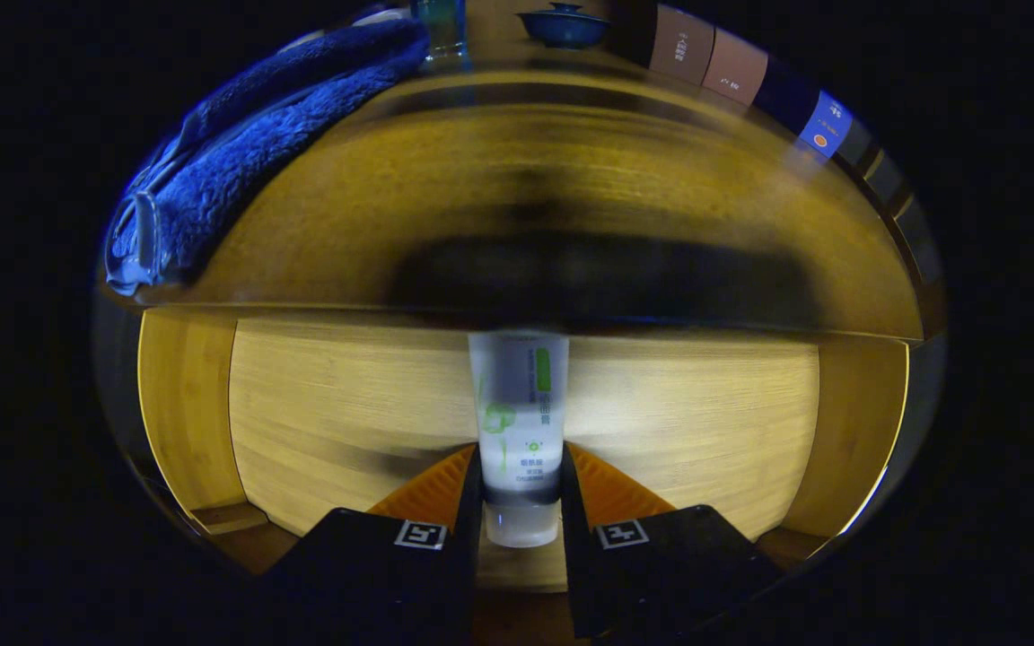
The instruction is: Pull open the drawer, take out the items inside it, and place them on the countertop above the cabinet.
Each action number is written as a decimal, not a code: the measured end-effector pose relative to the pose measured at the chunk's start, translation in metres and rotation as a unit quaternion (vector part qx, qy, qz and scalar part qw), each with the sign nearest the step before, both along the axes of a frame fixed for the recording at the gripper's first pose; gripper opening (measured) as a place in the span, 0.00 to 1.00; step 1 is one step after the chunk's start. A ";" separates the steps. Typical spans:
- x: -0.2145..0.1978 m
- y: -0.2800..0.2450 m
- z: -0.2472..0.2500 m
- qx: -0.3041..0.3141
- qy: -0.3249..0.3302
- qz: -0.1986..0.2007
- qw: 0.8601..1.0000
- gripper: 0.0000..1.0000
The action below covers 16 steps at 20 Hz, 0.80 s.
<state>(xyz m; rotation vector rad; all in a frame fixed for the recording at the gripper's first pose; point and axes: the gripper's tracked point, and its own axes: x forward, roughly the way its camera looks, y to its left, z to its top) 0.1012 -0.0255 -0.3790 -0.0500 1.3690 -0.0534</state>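
Observation:
A white tube with green print stands between my two fingers, its cap end toward me and its flat end pointing away. My gripper is shut on the tube, both black fingers pressing its sides near the cap. Below and around it lies the open wooden drawer, its pale floor bare around the tube. Beyond the drawer's far edge spreads the wooden countertop, blurred by motion.
A blue towel lies on the countertop's left part. At the back stand a glass, a dark blue lidded bowl and a row of boxes along the right. The drawer's side walls flank the tube.

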 end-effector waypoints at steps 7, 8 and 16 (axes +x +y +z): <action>0.003 0.006 0.026 0.026 -0.043 -0.008 0.999 0.35; 0.001 0.006 0.033 0.032 -0.052 -0.008 0.998 0.35; -0.042 0.012 0.106 0.066 -0.102 0.028 0.992 0.35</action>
